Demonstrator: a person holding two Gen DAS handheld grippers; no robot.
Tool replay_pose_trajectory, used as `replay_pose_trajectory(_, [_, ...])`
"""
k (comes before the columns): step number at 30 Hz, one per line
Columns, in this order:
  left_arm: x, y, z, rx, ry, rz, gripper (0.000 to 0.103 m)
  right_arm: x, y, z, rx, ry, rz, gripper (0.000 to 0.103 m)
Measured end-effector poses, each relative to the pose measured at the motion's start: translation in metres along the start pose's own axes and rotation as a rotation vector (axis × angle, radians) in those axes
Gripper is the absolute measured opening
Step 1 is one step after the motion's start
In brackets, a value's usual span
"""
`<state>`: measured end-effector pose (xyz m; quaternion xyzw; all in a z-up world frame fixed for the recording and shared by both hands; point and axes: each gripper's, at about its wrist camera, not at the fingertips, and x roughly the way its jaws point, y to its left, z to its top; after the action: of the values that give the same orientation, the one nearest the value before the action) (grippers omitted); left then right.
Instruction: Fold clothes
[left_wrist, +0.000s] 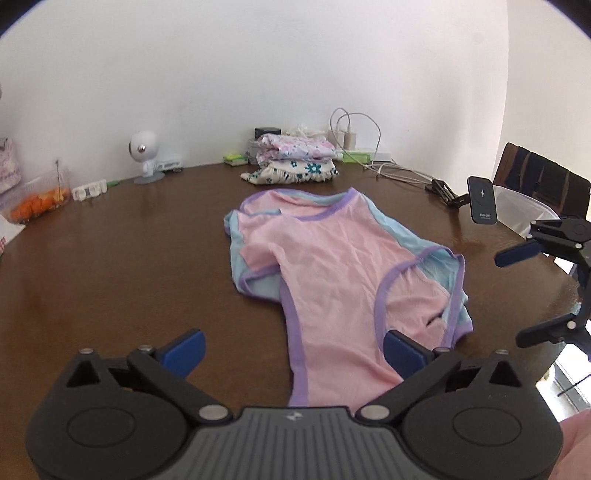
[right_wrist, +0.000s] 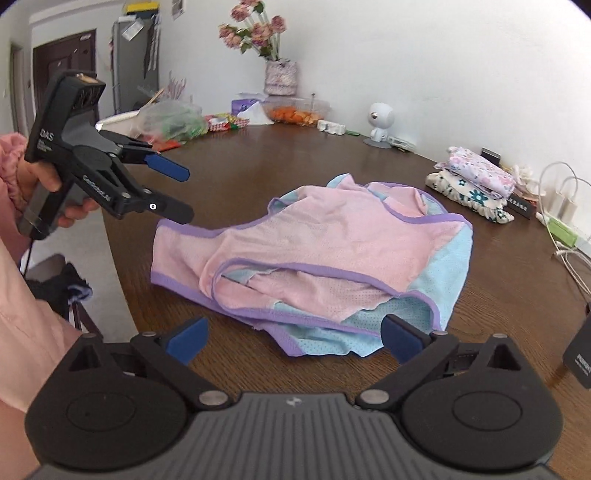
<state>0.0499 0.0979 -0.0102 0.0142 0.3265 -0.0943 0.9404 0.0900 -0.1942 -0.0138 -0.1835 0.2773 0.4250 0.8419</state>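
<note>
A pink and blue garment lies spread but rumpled mid-surface, ready for folding. The left claw and right claw hover released at adjacent edges, apparently picking hold points; folded clothes wait near the wall.

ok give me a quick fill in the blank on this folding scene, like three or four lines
1. The pink garment lies on a brown ____.
2. Its edges are trimmed in ____.
3. The left gripper and right gripper both have their jaws ____.
4. The folded clothes near the wall form a ____.

Missing words: table; purple; open; stack
</note>
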Motion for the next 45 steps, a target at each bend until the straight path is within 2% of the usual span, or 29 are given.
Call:
replay_pose_trajectory(3, [-0.003,0.003,-0.014,-0.048,0.028,-0.026,0.099,0.025,0.015,0.007,-0.158,0.058,0.012,0.092])
replay_pose_trajectory(6, [-0.003,0.006,-0.02,-0.067,0.044,-0.034,0.084,0.048,0.022,0.015,-0.257,0.113,0.042,0.079])
replay_pose_trajectory(9, [0.0,0.008,-0.023,-0.074,0.064,-0.038,0.066,0.063,0.02,0.025,-0.28,0.144,0.082,0.062])
replay_pose_trajectory(11, [0.005,0.009,-0.025,-0.075,0.083,-0.045,0.06,0.07,0.016,0.029,-0.263,0.167,0.118,0.041])
replay_pose_trajectory(12, [0.007,0.009,-0.025,-0.078,0.091,-0.055,0.051,0.073,0.014,0.032,-0.254,0.178,0.136,0.033])
replay_pose_trajectory(13, [0.01,0.01,-0.026,-0.085,0.097,-0.072,0.037,0.073,0.01,0.034,-0.224,0.178,0.15,0.018])
replay_pose_trajectory(14, [0.012,0.011,-0.026,-0.09,0.1,-0.089,0.028,0.073,0.006,0.036,-0.192,0.176,0.163,0.011])
replay_pose_trajectory(15, [0.013,0.012,-0.024,-0.094,0.097,-0.106,0.013,0.072,0.002,0.037,-0.159,0.174,0.177,0.009])
replay_pose_trajectory(16, [0.014,0.013,-0.023,-0.098,0.093,-0.122,0.012,0.072,-0.002,0.039,-0.127,0.172,0.191,0.007])
replay_pose_trajectory(19, [0.016,0.014,-0.011,-0.1,0.053,-0.166,0.01,0.059,-0.021,0.046,0.01,0.116,0.219,0.007])
replay_pose_trajectory(23, [0.019,0.025,0.02,-0.137,-0.019,-0.191,0.009,0.041,-0.057,0.05,0.295,0.031,0.342,0.007])
replay_pose_trajectory(25, [0.023,0.033,0.042,-0.156,-0.058,-0.208,0.008,0.037,-0.069,0.048,0.373,0.005,0.367,0.007])
replay_pose_trajectory(28, [0.04,0.037,0.073,-0.146,-0.084,-0.202,0.008,0.043,-0.089,0.045,0.458,0.005,0.307,0.007])
replay_pose_trajectory(31, [0.077,0.034,0.094,-0.146,-0.027,-0.174,0.008,0.059,-0.113,0.04,0.551,0.024,0.228,0.007])
replay_pose_trajectory(35, [0.127,0.031,0.1,-0.151,0.077,-0.155,0.008,0.085,-0.131,0.034,0.601,0.052,0.174,0.007])
replay_pose_trajectory(42, [0.161,0.038,0.095,-0.209,0.138,-0.165,0.01,0.104,-0.149,0.014,0.691,0.076,0.181,0.01])
replay_pose_trajectory(43, [0.162,0.039,0.095,-0.214,0.138,-0.164,0.015,0.105,-0.151,0.012,0.698,0.074,0.185,0.015])
replay_pose_trajectory(44, [0.161,0.041,0.094,-0.22,0.134,-0.16,0.021,0.103,-0.153,0.009,0.71,0.063,0.196,0.028])
replay_pose_trajectory(45, [0.157,0.042,0.094,-0.228,0.126,-0.154,0.033,0.101,-0.154,0.007,0.723,0.05,0.207,0.032])
